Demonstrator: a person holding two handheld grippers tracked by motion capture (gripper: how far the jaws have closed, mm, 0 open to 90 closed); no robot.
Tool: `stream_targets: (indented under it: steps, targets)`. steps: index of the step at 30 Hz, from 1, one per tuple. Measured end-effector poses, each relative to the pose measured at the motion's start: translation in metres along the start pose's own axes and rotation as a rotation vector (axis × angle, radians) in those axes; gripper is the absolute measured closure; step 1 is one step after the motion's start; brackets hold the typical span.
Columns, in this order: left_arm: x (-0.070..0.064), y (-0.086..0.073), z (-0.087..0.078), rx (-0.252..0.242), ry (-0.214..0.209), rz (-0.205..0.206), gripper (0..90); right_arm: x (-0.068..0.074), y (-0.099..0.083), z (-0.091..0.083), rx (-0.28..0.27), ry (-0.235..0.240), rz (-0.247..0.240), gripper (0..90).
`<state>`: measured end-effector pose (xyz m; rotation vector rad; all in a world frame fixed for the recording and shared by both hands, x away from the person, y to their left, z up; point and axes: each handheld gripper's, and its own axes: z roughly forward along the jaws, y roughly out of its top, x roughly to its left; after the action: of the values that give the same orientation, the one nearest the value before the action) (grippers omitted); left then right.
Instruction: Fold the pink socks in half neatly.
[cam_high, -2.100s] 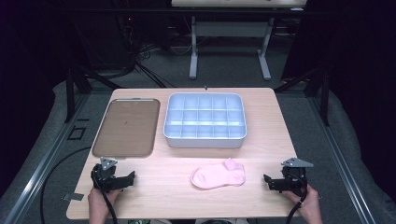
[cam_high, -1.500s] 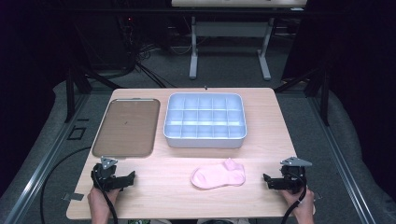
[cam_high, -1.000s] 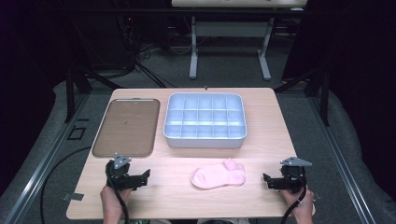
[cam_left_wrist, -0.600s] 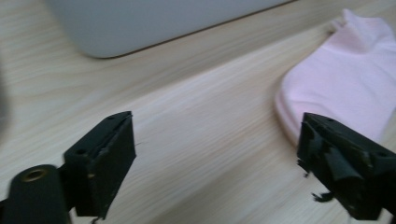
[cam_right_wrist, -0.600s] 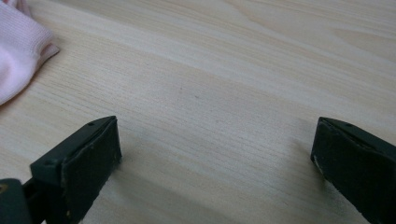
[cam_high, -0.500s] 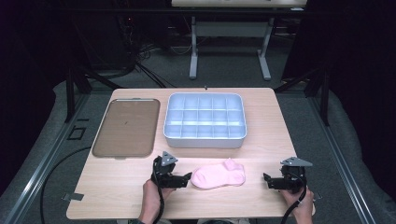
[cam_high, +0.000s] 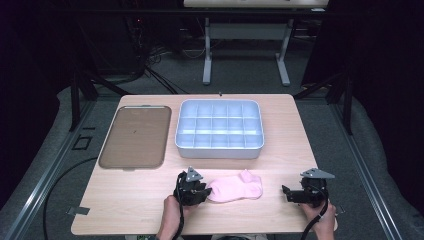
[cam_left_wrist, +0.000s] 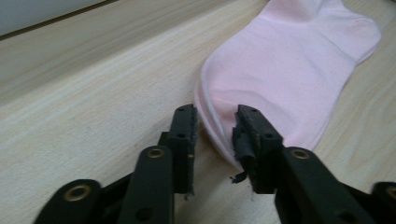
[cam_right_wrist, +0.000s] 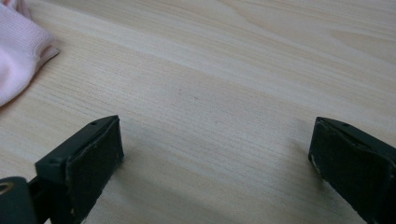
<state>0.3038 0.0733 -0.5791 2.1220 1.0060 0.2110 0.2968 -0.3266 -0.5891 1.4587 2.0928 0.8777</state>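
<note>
A pink sock (cam_high: 236, 188) lies flat near the front edge of the wooden table (cam_high: 125, 192), toe end pointing left. My left gripper (cam_high: 202, 192) is at that toe end. In the left gripper view its jaws (cam_left_wrist: 215, 116) stand a narrow gap apart, open, with the rounded edge of the sock (cam_left_wrist: 289, 70) lying between them, flat and not bunched. My right gripper (cam_high: 286, 194) rests on the table to the right of the sock, apart from it. Its jaws (cam_right_wrist: 215, 140) are wide open over bare wood, with the sock's cuff (cam_right_wrist: 18, 42) off to the upper left.
A white box with several compartments (cam_high: 218, 150) stands at the back centre, just behind the sock. A flat brown tray (cam_high: 135, 136) lies at the back left. The table's front edge runs close under both hands.
My left gripper has travelled from the table's front left corner rightward to the sock's toe end, and its jaws now straddle the sock's edge. The right gripper has stayed put.
</note>
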Motion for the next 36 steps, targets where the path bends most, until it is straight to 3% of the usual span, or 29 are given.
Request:
stream_targets:
  steps: [7, 19, 23, 26, 29, 33, 36]
  targets:
    - [-0.002, -0.002, -0.001, -0.010, 0.006, 0.003, 85.8, 0.001, 0.000, 0.000, -0.006, 0.003, 0.003, 3.0]
    - [0.007, -0.014, -0.012, -0.057, 0.020, -0.034, 87.0, 0.000, 0.001, -0.001, 0.004, -0.002, 0.010, 4.3]
    - [0.011, -0.019, -0.016, -0.069, 0.021, -0.049, 86.9, 0.001, 0.002, -0.002, 0.005, 0.008, 0.021, 11.3]
    - [0.014, -0.022, -0.017, -0.079, 0.017, -0.058, 86.7, 0.010, 0.008, -0.009, -0.036, 0.107, 0.055, 13.6]
    - [0.016, -0.024, -0.017, -0.086, 0.006, -0.057, 86.5, 0.029, 0.019, -0.011, -0.043, 0.204, 0.056, 18.9]
    - [0.018, -0.025, -0.017, -0.096, -0.007, -0.072, 86.4, 0.055, 0.031, 0.001, 0.014, 0.313, 0.058, 36.3]
    - [0.019, -0.026, -0.017, -0.100, -0.015, -0.074, 86.3, 0.070, 0.036, 0.011, 0.048, 0.346, 0.049, 45.5]
